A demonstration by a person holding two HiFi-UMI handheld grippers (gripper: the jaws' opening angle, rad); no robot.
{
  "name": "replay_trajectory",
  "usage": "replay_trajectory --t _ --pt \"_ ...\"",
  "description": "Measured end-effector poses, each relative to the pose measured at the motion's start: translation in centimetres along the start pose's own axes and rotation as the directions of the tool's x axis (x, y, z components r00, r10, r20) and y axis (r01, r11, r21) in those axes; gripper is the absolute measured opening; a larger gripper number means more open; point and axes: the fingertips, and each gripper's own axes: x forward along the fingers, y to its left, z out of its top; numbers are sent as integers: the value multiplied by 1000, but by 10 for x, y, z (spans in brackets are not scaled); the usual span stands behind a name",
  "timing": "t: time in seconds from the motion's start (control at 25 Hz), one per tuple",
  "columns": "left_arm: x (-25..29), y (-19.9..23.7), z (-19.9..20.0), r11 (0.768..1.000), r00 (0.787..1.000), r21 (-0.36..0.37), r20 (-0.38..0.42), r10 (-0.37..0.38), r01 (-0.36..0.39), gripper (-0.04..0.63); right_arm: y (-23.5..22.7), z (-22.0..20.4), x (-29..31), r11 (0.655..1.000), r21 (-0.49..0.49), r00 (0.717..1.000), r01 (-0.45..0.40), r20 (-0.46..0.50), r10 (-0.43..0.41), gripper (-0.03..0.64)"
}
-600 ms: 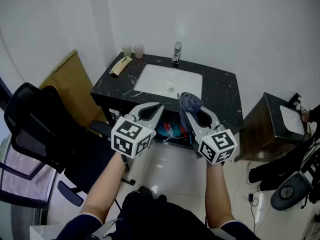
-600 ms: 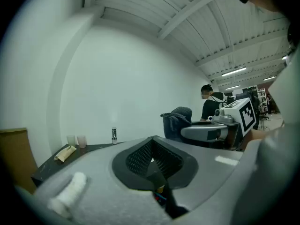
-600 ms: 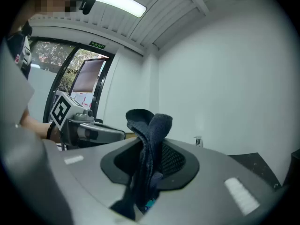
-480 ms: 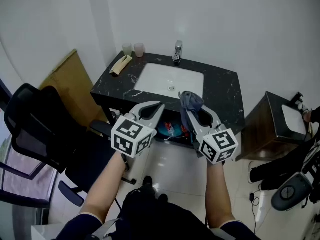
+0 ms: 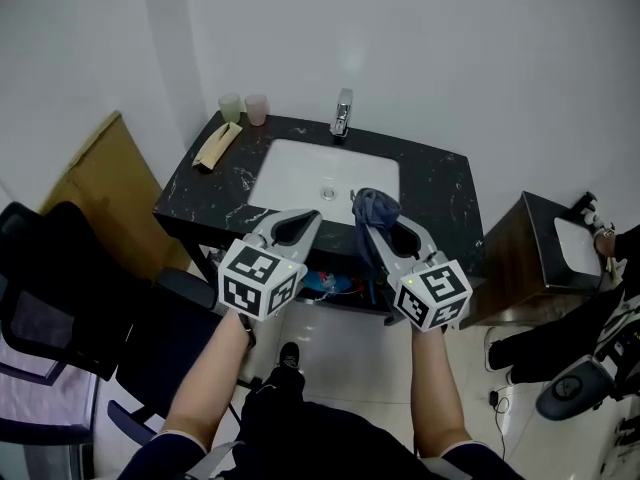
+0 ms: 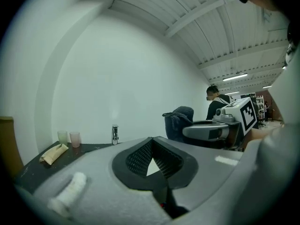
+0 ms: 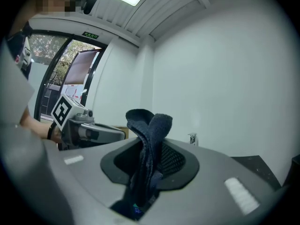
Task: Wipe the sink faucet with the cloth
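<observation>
The chrome faucet (image 5: 343, 115) stands at the back of the white sink (image 5: 300, 158), which is set in a black marble counter (image 5: 440, 193). My right gripper (image 5: 387, 222) hovers at the counter's front edge, shut on a dark blue-grey cloth (image 5: 378, 206) that sticks up from between its jaws. The right gripper view shows the cloth (image 7: 151, 134) folded upright, with the faucet (image 7: 192, 138) small and far behind it. To the left, at the same height, my left gripper (image 5: 312, 215) is shut on nothing. Its view shows the faucet (image 6: 115, 134) far off.
Two cups (image 5: 243, 108) and a folded beige item (image 5: 211, 145) sit at the counter's back left. A black office chair (image 5: 60, 298) and a cardboard sheet (image 5: 85, 173) stand on the left, and a brown cabinet (image 5: 525, 258) on the right. Coloured things lie under the counter (image 5: 325, 281).
The counter and sink have come nearer and sit lower in the head view. Both grippers keep their pose, now closer to the counter's front edge. The cloth stays gripped.
</observation>
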Motion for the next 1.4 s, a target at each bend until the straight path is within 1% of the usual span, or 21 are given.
replay_trajectory --t 0.2,0.4,0.6,0.8,0.96,1.08,1.24,1.32,1.4 --pt "40 51 3 1000 1000 -13 3 -27 27 0 -30 -1 53 999 -13 999 32 -31 -32 97" --pt "76 95 3 997 998 -31 -8 -69 69 0 -57 -4 98 996 -4 994 87 -71 -87 97" --pt "105 121 -4 993 994 -48 -23 -108 107 0 -76 -12 130 993 -6 988 115 -103 -115 97" --pt "132 140 -12 992 992 -50 -46 -116 114 0 -101 -19 153 992 5 986 127 -110 -126 97" --pt "156 151 -17 993 992 -48 -72 -107 104 0 -124 -24 170 993 20 988 116 -109 -113 97" --pt "180 160 -19 995 993 -58 -82 -86 81 0 -145 -26 182 995 33 991 99 -98 -95 97" --pt "212 174 -17 996 997 -92 -75 -15 8 2 -177 -26 194 996 48 995 71 -80 -67 95" --pt "226 179 -18 996 996 -87 -84 18 -25 2 -193 -25 198 997 53 996 58 -67 -55 95" --pt "238 180 -20 996 994 -75 -101 35 -43 2 -206 -27 202 997 61 997 43 -60 -39 97"
